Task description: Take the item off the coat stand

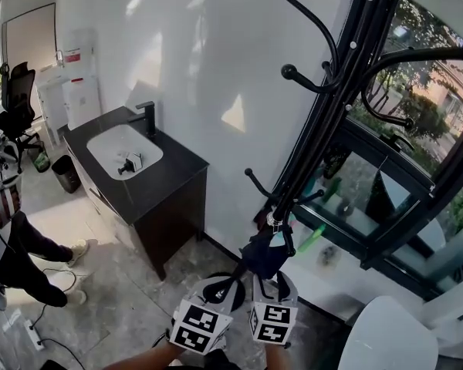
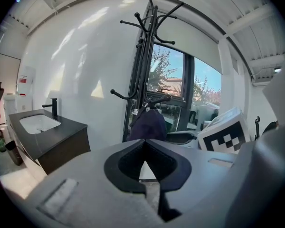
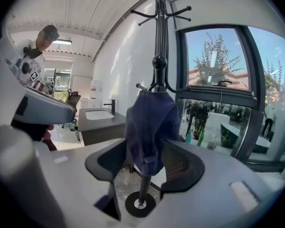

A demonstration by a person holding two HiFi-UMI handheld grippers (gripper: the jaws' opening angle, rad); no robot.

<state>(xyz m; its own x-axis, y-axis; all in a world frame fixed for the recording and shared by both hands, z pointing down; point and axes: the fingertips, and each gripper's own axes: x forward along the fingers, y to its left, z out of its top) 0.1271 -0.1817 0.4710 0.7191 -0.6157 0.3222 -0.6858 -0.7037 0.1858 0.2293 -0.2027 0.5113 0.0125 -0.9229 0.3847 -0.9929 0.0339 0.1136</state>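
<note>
So the black coat stand sits right of centre in the head view, up against the big window; the dark blue item, some soft cloth thing, hangs off one of the low hooks, bottom middle of the frame, just above the two marker cubes

The right gripper is released; in its own view the jaws stand wide apart with the blue item hanging down right between them; the cloth looks loose, not pinched, and whether it brushes a pad is hard to tell; the stand's round base shows on the floor below

The left gripper is clenched on nothing; its tips meet and the item sits further off, above them in the frame

Left of the stand in the head view there's a dark vanity with a white basin and a black faucet; a person's legs at the left edge; a white chair in the lower right corner
</note>
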